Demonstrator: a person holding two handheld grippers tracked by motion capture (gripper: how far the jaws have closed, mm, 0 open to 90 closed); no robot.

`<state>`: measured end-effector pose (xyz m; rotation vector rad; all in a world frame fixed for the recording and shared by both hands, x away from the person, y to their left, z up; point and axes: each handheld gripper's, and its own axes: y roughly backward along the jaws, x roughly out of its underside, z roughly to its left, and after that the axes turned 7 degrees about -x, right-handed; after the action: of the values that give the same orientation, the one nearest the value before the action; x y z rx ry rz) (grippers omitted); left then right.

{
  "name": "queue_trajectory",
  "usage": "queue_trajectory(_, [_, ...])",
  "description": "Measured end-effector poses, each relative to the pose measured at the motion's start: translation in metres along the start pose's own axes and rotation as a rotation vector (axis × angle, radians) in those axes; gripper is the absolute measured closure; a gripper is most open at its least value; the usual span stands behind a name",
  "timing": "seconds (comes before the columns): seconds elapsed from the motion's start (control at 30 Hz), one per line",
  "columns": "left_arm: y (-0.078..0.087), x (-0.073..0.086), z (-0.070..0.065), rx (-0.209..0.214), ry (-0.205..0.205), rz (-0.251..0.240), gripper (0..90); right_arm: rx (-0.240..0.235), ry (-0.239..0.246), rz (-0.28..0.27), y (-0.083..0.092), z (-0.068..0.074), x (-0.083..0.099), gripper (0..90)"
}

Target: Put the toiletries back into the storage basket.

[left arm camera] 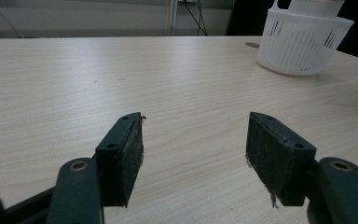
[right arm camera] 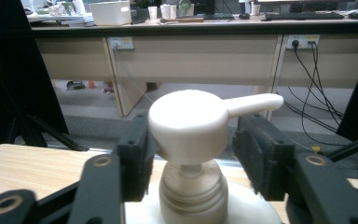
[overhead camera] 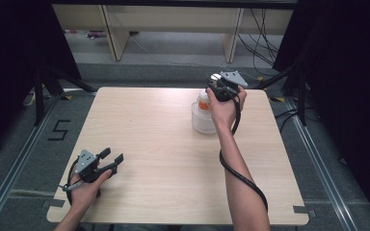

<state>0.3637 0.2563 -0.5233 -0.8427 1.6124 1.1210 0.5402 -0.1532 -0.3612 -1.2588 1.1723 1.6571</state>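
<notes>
Two grippers were in my hands at that moment, well apart on the pale wooden table [overhead camera: 164,159]. My right gripper [right arm camera: 193,156] was up at the far right part of the table, over a pump bottle [right arm camera: 191,140] that stood upright inside a white slatted basket [left arm camera: 303,44]. From the high view I could see the bottle's orange label just under my right hand [overhead camera: 224,108]. Along the right gripper's own jaws, the cream pump head sat between the two black pads, spout pointing off to the right side of that view. The left pad looked to be against the head or just beside it, and I could not tell which; the right pad stood off with a gap. So I read those jaws as spread around the pump head, not pinching it.

My left gripper [left arm camera: 193,154] lay low near the front left corner of the table, its jaws spread wide with only bare wood between them. From its view the basket stood far off at the upper right.
</notes>
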Motion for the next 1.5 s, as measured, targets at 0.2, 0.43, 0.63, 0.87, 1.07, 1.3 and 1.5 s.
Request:
queue_trajectory(0.2, [0.000, 0.000, 0.000, 0.002, 0.000, 0.000, 35.8, 0.006, -0.016, 0.005, 0.004, -0.003, 0.002, 38.3])
queue_trajectory(0.43, [0.000, 0.000, 0.000, 0.001, 0.000, 0.000, 35.8, 0.000, -0.007, 0.012, 0.010, -0.007, 0.003, 32.6])
queue_trajectory(0.63, [0.000, 0.000, 0.000, 0.001, 0.005, -0.001, 35.8, -0.018, -0.012, 0.022, 0.018, -0.009, 0.008, 30.8])
queue_trajectory(0.87, [0.000, 0.000, 0.000, 0.000, 0.006, -0.001, 35.8, -0.043, 0.005, 0.024, 0.030, -0.011, 0.011, 30.7])
queue_trajectory(1.07, [0.000, 0.000, 0.000, -0.001, 0.004, 0.001, 35.8, -0.054, 0.032, 0.016, 0.041, -0.013, 0.013, 31.1])
queue_trajectory(1.3, [0.000, 0.000, 0.000, -0.003, 0.003, 0.001, 35.8, -0.064, 0.035, 0.024, 0.056, -0.014, 0.016, 31.1])
queue_trajectory(1.5, [0.000, 0.000, 0.000, -0.004, 0.003, -0.001, 35.8, -0.080, 0.056, 0.043, 0.069, -0.013, 0.024, 31.2])
